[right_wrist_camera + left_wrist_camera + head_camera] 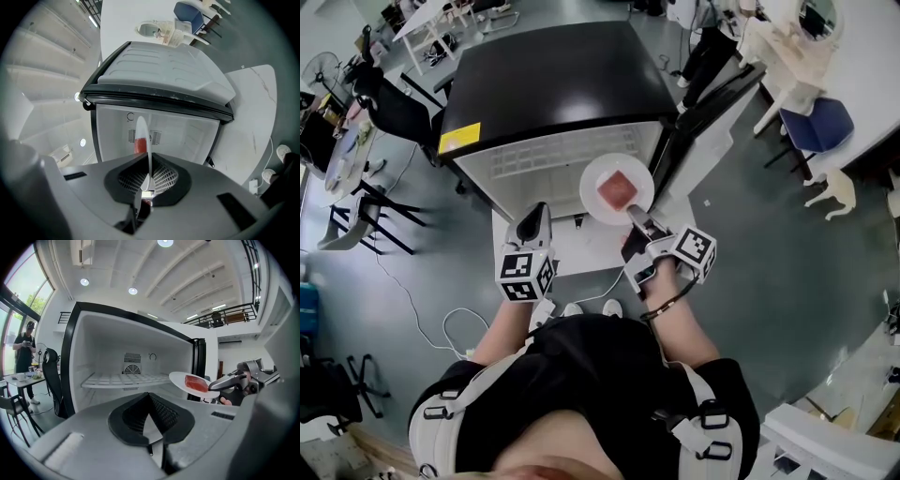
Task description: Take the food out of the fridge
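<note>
Red meat slab point(617, 187) on a white plate point(592, 178), held at the mouth of the open fridge point(553, 84)
The right gripper point(637, 220) pinches the plate's rim; the left gripper point(534, 223) hovers beside it, jaws pressed together on nothing

The plate point(142, 129), edge-on, hides most of the meat point(138, 146).

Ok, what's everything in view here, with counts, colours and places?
fridge: one, black outside, white inside, centre, door open.
wire shelf: one, white, inside fridge.
plate: one, white, before the fridge opening.
meat: one piece, red, on plate.
chair: one, blue, right of fridge.
bystander: one, black top, far left by windows.
left gripper: one, grey-black, jaws together, empty, left of plate.
right gripper: one, grey-black, shut on plate's rim.
</note>
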The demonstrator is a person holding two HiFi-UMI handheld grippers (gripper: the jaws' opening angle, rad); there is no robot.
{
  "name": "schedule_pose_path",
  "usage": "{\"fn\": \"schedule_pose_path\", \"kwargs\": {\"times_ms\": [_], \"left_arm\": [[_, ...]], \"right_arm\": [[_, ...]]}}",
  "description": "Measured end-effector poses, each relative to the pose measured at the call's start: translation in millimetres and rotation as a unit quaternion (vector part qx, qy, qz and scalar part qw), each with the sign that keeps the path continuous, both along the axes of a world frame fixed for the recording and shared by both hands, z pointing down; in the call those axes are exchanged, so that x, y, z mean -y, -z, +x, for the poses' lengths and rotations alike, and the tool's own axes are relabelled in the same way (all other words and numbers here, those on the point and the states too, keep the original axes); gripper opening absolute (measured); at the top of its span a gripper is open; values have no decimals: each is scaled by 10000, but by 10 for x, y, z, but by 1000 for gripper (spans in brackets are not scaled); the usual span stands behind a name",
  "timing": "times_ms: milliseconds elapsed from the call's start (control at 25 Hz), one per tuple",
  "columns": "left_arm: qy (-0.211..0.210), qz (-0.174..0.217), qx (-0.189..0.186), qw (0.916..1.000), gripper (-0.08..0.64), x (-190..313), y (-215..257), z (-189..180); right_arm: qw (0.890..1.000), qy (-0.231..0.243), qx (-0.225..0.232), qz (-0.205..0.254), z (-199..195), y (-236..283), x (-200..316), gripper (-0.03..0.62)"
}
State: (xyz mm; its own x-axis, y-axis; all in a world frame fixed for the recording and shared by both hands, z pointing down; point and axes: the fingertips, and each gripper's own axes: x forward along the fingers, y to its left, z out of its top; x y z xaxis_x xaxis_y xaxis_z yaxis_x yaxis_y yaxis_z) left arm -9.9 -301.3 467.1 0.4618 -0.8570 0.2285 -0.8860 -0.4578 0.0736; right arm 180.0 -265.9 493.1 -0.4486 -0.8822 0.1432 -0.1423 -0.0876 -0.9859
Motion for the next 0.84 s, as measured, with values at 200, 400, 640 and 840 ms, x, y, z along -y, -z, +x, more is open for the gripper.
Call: {"fn": "schedule_pose_path", "kwargs": {"times_ms": [200,400,640,840], "left_arm": [[-7,93,8,10000,3,0,87,4],[9,142,36,9999,3,-1,126,-25],[62,133,39,9999,3,-20,126,-60],[65,106,13,9999,3,-24,108,-74]], "right_arm": [[10000,9,-15,58,11,15,46,18],[9999,58,-31,80,-33,43,58,18],[9998,135,-58,108,-80,61,84,18],[9998,168,-96,95,-107,48,113,18]]}}
